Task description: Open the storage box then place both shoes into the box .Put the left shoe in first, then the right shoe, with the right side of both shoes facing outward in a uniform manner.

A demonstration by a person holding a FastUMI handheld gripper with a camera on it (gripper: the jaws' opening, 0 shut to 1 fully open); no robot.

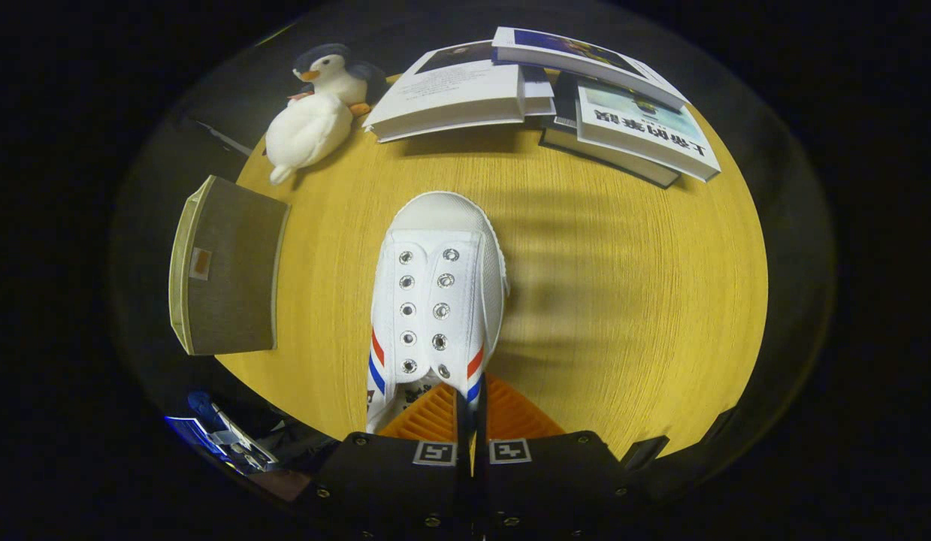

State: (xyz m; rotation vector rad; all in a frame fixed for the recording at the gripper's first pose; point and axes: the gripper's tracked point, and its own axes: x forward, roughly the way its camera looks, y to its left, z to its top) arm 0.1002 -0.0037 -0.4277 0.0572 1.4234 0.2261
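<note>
Between the fingers the tongs [471,409] are pinching the right collar of the shoe [439,300], toe pointing away. Canvas looks light and floppy, so the rim suits. Left sits the box [225,267]; beyond, 1 penguin [315,113] and books [540,90].

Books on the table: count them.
4, maybe more hidden: two overlapping books beside the plush penguin, two stacked further right. The tool grips the shoe.

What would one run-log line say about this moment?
gripper: shut on white canvas shoe collar | shoe: toe pointing ahead over round yellow wooden table | grey fabric storage box: beside shoe | step: carrying
</note>
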